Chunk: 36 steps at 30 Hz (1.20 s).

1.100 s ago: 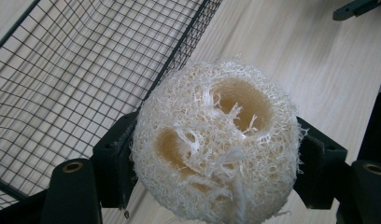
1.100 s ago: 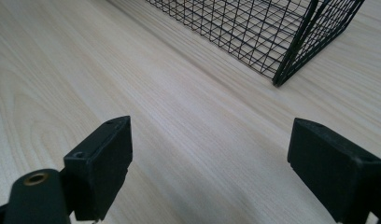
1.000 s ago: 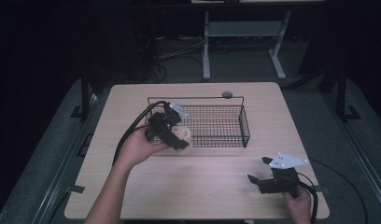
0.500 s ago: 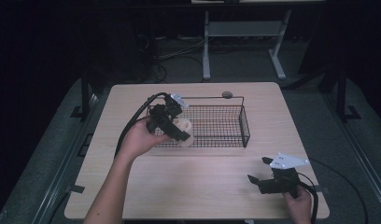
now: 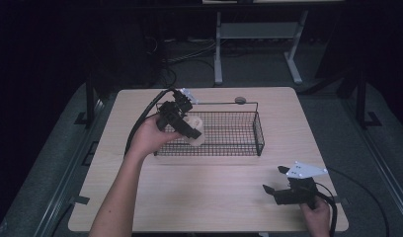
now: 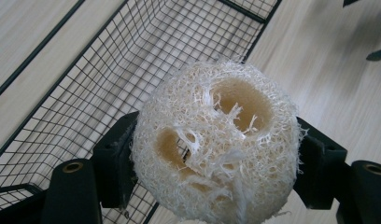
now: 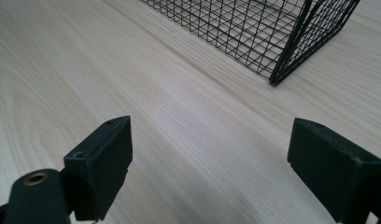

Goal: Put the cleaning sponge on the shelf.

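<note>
- Dark room around you, cables and a metal stand's legs on the floor beyond; the light wood table [image 5: 209, 197] is the one lit surface, and on it stands a black wire basket [image 5: 259, 136] near the far edge
- A small round grey disc [image 5: 240, 100] lies on the table just behind the basket's back rail — not part of the work as far as I can judge
- Your left gripper [image 5: 187, 129] is clamped on a pale loofah sponge [image 5: 194, 131]; in the left gripper view the sponge [image 6: 216, 140] sits squeezed between both black jaws, fibres bulging over them
- Position of the sponge: lifted off the table, at the basket's left end, about over the near-left corner; the left gripper view shows mesh [image 6: 109, 84] below and behind it, and bare wood to the other side, so it hangs roughly above the rim rather than deep inside
- Your right gripper [image 5: 275, 189] is parked near the table's front right corner, well apart from the basket, jaws spread wide with nothing between them — the right gripper view looks across bare wood to a basket corner [image 7: 291, 51]
- Progress, as I judge it: pickup and lift are done, carry is nearly finished; the basket looks otherwise bare
- Left to do: bring the sponge fully inside the walls, lower it toward the mesh floor, release, draw your left hand clear
</note>
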### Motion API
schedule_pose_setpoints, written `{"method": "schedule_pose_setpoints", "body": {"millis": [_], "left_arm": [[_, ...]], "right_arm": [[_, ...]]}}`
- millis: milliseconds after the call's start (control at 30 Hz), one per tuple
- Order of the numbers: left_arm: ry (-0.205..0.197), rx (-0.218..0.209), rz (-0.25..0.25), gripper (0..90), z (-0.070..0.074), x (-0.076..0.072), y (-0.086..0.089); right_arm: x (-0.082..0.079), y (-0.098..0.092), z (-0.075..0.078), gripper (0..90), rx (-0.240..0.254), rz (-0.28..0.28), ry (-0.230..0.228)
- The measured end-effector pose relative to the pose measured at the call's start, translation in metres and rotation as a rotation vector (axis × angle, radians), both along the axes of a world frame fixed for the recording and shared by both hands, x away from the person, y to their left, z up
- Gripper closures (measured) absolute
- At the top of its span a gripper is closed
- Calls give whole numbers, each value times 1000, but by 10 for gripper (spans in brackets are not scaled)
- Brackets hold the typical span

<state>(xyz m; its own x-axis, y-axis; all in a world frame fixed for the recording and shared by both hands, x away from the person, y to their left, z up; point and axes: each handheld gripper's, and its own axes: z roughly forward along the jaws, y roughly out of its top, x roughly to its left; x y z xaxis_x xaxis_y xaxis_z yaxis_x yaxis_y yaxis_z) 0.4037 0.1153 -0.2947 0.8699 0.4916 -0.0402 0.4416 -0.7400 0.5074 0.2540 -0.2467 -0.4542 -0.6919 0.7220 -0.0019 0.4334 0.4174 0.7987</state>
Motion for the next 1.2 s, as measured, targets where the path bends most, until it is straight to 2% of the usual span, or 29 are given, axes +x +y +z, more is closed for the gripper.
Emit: {"method": "schedule_pose_setpoints", "body": {"millis": [233,400,1200], "left_arm": [[4,-18,9,274,0,7,0],[5,-15,12,274,-3,12,-2],[17,-18,78,273,-24,39,-1]], "right_arm": [[0,-1,0,135,-4,-3,-2],[0,-1,0,135,0,-2,-2],[0,-2,0,135,5,-6,-1]]}}
